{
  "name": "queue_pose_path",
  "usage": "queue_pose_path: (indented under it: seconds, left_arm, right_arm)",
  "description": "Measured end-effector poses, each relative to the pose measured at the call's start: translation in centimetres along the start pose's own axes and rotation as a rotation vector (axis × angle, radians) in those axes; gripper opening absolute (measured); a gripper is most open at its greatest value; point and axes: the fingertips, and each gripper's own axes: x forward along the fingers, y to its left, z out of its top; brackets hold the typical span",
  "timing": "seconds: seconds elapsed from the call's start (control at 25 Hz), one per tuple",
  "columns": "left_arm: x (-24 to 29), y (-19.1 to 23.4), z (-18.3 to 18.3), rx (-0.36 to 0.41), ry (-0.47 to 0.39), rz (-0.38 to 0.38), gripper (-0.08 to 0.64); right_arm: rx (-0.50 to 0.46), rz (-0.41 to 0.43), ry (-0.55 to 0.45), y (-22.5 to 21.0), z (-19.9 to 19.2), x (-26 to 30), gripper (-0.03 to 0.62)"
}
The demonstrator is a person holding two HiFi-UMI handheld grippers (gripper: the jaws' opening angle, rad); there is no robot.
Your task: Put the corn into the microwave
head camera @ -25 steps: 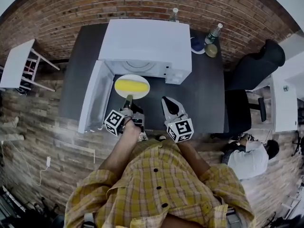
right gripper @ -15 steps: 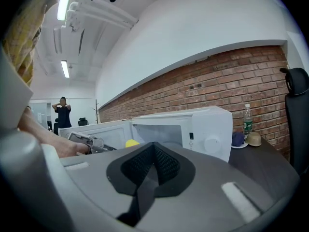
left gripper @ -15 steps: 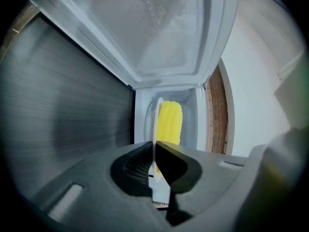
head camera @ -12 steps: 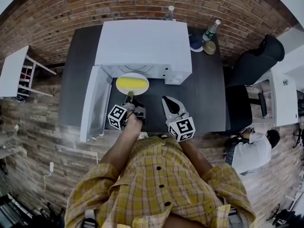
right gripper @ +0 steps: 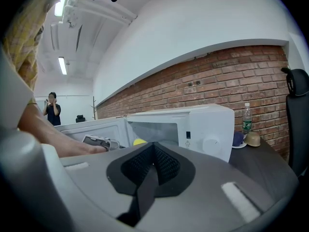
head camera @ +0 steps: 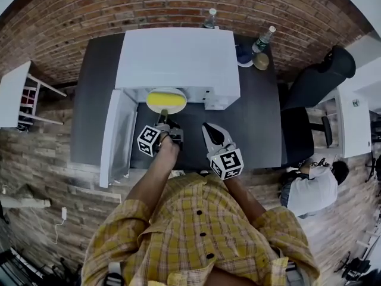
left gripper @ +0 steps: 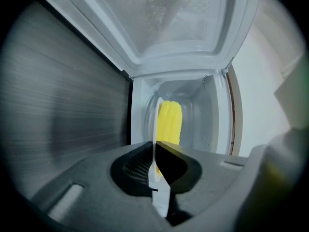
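Observation:
A yellow corn cob (head camera: pixel 165 100) lies on a white plate (head camera: pixel 177 92) that sits half inside the mouth of the white microwave (head camera: pixel 178 55). My left gripper (head camera: pixel 162 122) is shut on the plate's near rim. In the left gripper view the plate (left gripper: pixel 157 124) shows edge-on between the jaws (left gripper: pixel 155 170), with the corn (left gripper: pixel 170 122) to its right and the microwave cavity (left gripper: pixel 203 115) behind. My right gripper (head camera: pixel 208 127) hangs shut and empty over the dark table, to the right of the plate. In the right gripper view the jaws (right gripper: pixel 153 154) meet.
The microwave door (head camera: pixel 117 136) swings out to the left. Two bottles (head camera: pixel 209 18) (head camera: pixel 265 39), a blue dish (head camera: pixel 243 53) and a tan bowl (head camera: pixel 260 61) stand at the table's back right. A black chair (head camera: pixel 321 82) is on the right, with a seated person (head camera: pixel 312 189) nearby.
My left gripper has carried the plate with the corn forward, so it now reaches under the microwave's top edge. The right gripper has hardly moved.

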Motion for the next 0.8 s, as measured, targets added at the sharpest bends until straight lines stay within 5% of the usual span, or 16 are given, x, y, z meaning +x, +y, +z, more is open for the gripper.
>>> queue_pose_path:
  seconds: [0.8]
  left_arm:
    - [4.6, 0.8, 0.9, -0.010, -0.021, 0.036, 0.018]
  right_arm:
    - [0.001, -0.009, 0.044, -0.9, -0.7, 0.6, -0.003]
